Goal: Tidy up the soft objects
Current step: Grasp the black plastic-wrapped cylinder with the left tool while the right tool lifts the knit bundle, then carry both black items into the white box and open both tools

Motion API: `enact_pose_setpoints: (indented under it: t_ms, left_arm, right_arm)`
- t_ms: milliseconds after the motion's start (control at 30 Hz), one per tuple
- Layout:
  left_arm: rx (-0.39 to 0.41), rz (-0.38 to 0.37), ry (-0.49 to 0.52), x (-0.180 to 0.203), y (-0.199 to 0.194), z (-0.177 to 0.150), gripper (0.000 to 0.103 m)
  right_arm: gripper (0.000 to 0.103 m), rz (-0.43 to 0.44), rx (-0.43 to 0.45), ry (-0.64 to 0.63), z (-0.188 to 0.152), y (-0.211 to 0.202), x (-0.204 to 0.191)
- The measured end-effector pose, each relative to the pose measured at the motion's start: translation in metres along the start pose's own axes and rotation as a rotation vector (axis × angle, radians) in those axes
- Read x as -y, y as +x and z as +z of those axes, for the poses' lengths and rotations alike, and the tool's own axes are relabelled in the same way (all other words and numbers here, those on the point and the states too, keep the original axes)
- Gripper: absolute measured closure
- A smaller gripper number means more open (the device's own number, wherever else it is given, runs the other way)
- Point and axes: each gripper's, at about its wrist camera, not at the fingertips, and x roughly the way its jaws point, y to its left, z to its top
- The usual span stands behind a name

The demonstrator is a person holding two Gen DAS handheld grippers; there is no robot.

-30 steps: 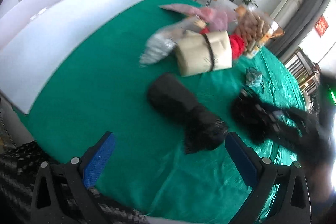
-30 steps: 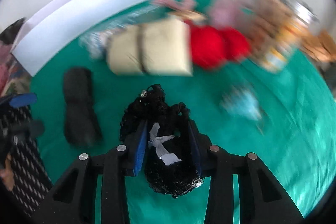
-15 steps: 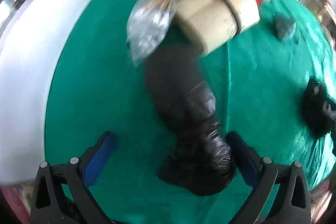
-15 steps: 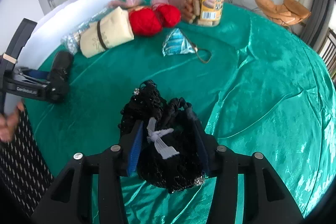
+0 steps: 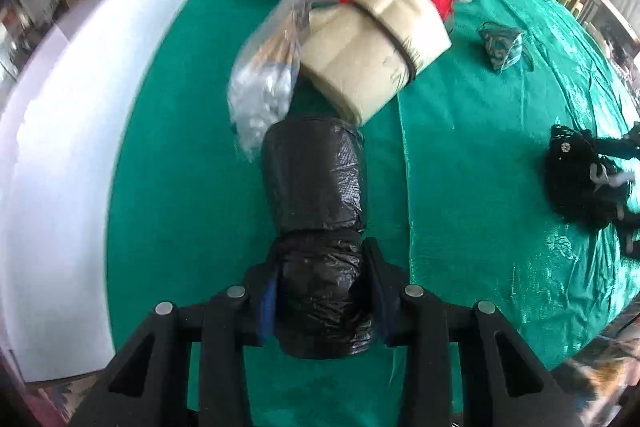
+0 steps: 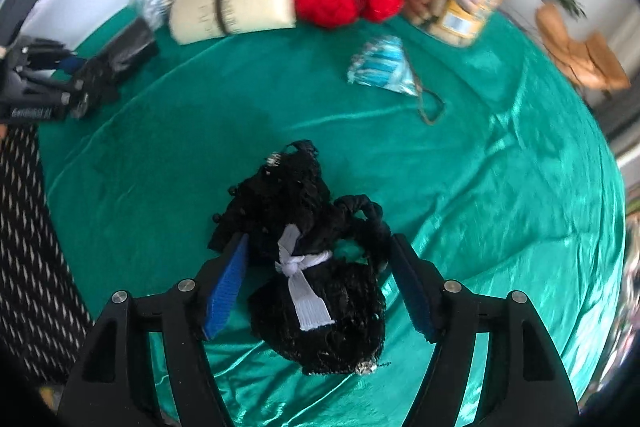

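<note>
Black plastic-wrapped roll (image 5: 316,211): crinkled, lying lengthwise on the green bench (image 5: 480,187), near end clamped between the left tongs (image 5: 320,291), far end touching the cream foam bundle (image 5: 376,43). Black lace bundle (image 6: 316,267): crumpled, tied with a white ribbon, resting on the bench well right of the roll, between the spread right tongs (image 6: 320,287).

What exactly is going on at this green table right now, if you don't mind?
A person is sorting soft items with two handheld claws. The left claw is shut on a black plastic-wrapped roll lying on the green tablecloth. The right claw is open, straddling a black lacy bundle tied with a white ribbon.
</note>
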Motion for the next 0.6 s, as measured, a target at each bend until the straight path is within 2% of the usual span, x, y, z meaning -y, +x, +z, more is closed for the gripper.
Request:
enact_pose_setpoints:
  t_ms: [33, 67, 100, 167, 233, 300, 400, 467, 600]
  left_arm:
    - [0.013, -0.026, -0.010, 0.000, -0.004, -0.003, 0.066]
    - [0.025, -0.069, -0.038, -0.005, -0.011, -0.006, 0.066]
    - [0.045, -0.117, -0.076, -0.014, -0.019, -0.009, 0.066]
    - [0.091, -0.165, -0.126, -0.026, -0.037, -0.016, 0.066]
    - [0.140, -0.201, -0.167, -0.022, -0.048, -0.025, 0.066]
    - [0.199, -0.230, -0.209, -0.041, -0.075, -0.027, 0.066]
    - [0.307, -0.200, -0.258, -0.083, -0.122, -0.027, 0.066]
    - [0.357, -0.158, -0.298, -0.119, -0.149, -0.025, 0.066]
    - [0.394, -0.048, -0.398, -0.197, -0.177, -0.034, 0.066]
  right_arm:
    - [0.063, -0.008, -0.005, 0.005, 0.000, -0.001, 0.001]
    - [0.064, -0.001, -0.002, 0.025, -0.001, -0.007, 0.004]
    - [0.065, 0.010, 0.007, 0.039, -0.002, -0.010, 0.006]
    - [0.065, 0.063, 0.039, 0.108, -0.003, -0.024, 0.014]
    - [0.065, 0.101, 0.064, 0.154, 0.002, -0.033, 0.018]
    - [0.065, 0.149, 0.112, 0.193, 0.014, -0.047, 0.018]
    - [0.065, 0.238, 0.210, 0.238, 0.050, -0.074, 0.008]
    - [0.065, 0.314, 0.294, 0.245, 0.091, -0.095, -0.011]
    - [0.064, 0.448, 0.390, 0.217, 0.165, -0.119, -0.061]
